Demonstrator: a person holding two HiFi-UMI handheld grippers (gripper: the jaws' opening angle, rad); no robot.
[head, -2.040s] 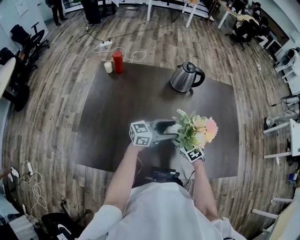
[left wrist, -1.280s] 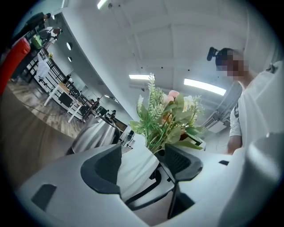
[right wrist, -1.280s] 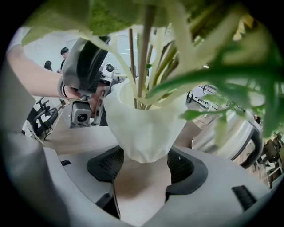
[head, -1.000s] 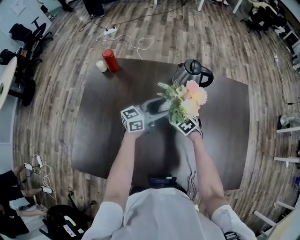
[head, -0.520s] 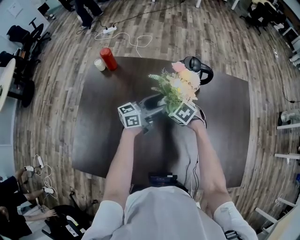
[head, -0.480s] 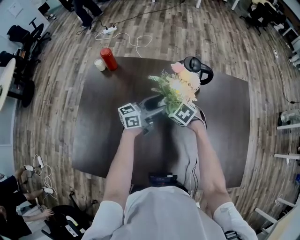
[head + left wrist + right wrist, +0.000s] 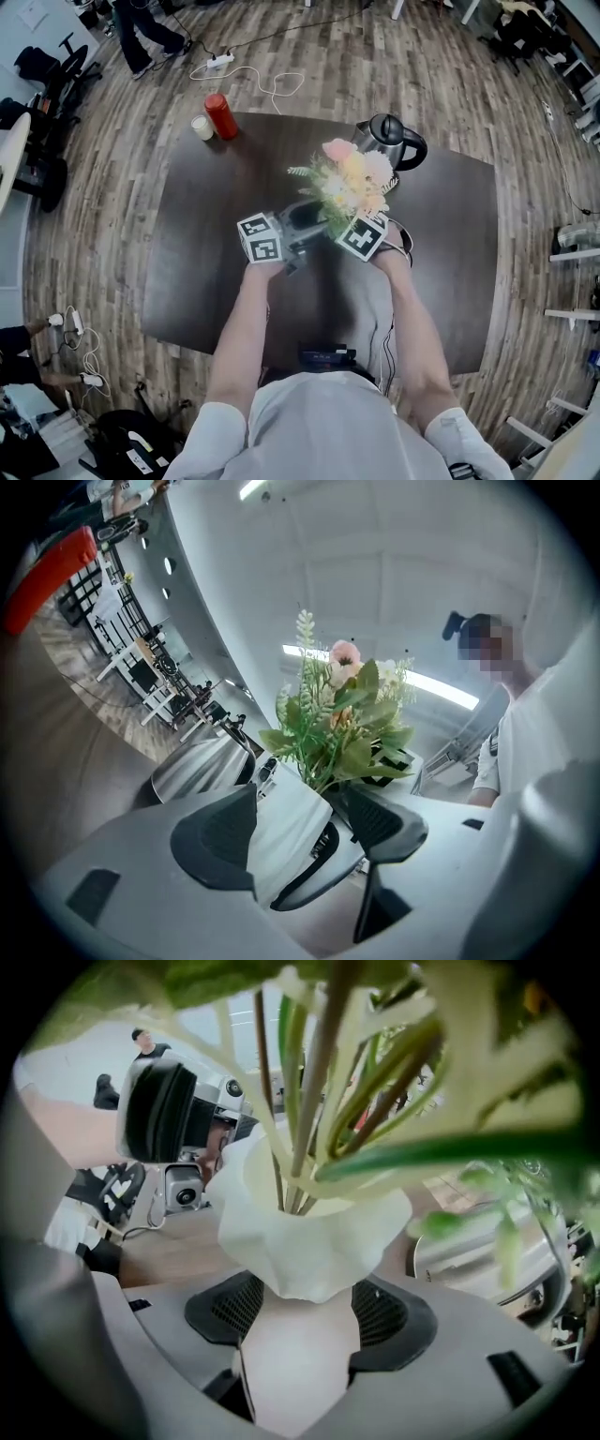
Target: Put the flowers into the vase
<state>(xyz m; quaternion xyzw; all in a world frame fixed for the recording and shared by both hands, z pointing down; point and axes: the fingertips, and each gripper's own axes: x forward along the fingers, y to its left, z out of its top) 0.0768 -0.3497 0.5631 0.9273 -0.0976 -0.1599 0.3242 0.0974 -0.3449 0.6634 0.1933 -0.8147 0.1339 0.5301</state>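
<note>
Pink, yellow and white flowers (image 7: 345, 181) with green leaves stand in a white vase with a ruffled rim (image 7: 309, 1232), held in the air over the dark table (image 7: 216, 253). My right gripper (image 7: 300, 1312) is shut on the vase's narrow lower part, and the stems (image 7: 309, 1101) rise out of the rim. My left gripper (image 7: 300, 822) comes in from the left with its pads against the vase (image 7: 286, 822); the flowers (image 7: 342, 714) stand above it. In the head view the left gripper (image 7: 314, 220) and right gripper (image 7: 337, 223) meet under the blooms, which hide the vase.
A steel kettle (image 7: 380, 141) stands on the table just behind the flowers. A red bottle (image 7: 221, 116) and a small white cup (image 7: 201, 128) sit at the far left corner. A dark device (image 7: 328, 356) lies at the near edge. A person (image 7: 141, 33) walks on the floor.
Both grippers, with the vase and flowers, have come slightly nearer and to the left, so the kettle shows whole again. The person on the floor has walked to the left.
</note>
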